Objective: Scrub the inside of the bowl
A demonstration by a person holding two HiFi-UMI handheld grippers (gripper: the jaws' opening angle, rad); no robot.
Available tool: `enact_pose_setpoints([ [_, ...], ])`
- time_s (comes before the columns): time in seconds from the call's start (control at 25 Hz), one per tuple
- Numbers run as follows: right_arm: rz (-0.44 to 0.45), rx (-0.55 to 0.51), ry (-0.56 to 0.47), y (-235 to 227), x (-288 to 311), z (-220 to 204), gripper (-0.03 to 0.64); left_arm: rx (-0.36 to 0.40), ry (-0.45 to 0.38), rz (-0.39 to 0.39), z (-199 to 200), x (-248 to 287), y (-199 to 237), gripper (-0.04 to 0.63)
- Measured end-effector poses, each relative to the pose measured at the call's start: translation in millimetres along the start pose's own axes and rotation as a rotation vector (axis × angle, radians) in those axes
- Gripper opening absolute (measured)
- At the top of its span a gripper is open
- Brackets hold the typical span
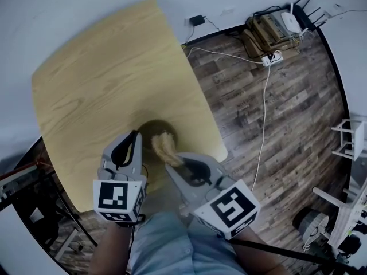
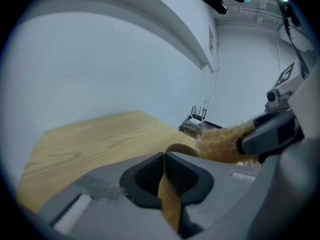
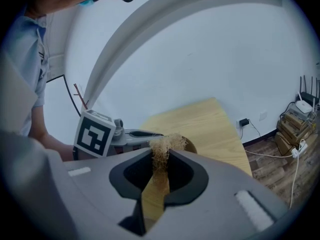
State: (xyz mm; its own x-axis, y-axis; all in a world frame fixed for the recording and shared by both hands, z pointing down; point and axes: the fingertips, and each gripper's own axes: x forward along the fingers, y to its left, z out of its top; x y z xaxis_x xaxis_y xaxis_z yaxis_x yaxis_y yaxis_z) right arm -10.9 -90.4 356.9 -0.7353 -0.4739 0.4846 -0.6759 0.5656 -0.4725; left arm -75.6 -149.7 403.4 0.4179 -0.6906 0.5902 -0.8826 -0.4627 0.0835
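Note:
A dark brown bowl (image 1: 152,128) sits on the light wooden table (image 1: 103,67) near its front edge. My left gripper (image 1: 136,135) is shut on the bowl's left rim; in the left gripper view that rim (image 2: 176,149) shows as a thin brown band between the closed jaws (image 2: 165,157). A tan fibrous scrubber (image 1: 165,146) is clamped in my right gripper (image 1: 175,160) and rests inside the bowl. In the right gripper view, the scrubber (image 3: 164,145) sticks up from the shut jaws (image 3: 160,157). The bowl's bottom is hidden beneath the scrubber.
To the right of the bowl the table edge (image 1: 215,136) drops to a wood-plank floor (image 1: 287,107). A white cable (image 1: 265,96), a power strip (image 1: 272,57) and a router on boxes (image 1: 278,24) lie at the back right. A white stool (image 1: 351,137) stands far right.

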Motion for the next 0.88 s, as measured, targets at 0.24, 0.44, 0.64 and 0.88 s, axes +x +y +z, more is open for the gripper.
enact_pose_setpoints([
  [0.24, -0.030, -0.020, 0.035, -18.4, 18.8, -4.8, 0.058, -0.016, 0.010, -0.029, -1.2, 5.6, 0.4, 0.035],
  [0.44, -0.051, -0.060, 0.074, -31.5, 38.3, -3.5, 0.058, -0.058, 0.023, -0.046, -2.9, 6.9, -4.2, 0.035],
  [0.64, -0.085, -0.120, 0.130, -40.2, 49.1, -12.0, 0.058, -0.084, 0.023, -0.052, -2.0, 7.8, 5.3, 0.035],
  [0.88, -0.059, -0.088, 0.197, -39.3, 58.9, -32.6, 0.057, -0.068, 0.013, -0.055, 0.6, 10.3, 7.3, 0.034],
])
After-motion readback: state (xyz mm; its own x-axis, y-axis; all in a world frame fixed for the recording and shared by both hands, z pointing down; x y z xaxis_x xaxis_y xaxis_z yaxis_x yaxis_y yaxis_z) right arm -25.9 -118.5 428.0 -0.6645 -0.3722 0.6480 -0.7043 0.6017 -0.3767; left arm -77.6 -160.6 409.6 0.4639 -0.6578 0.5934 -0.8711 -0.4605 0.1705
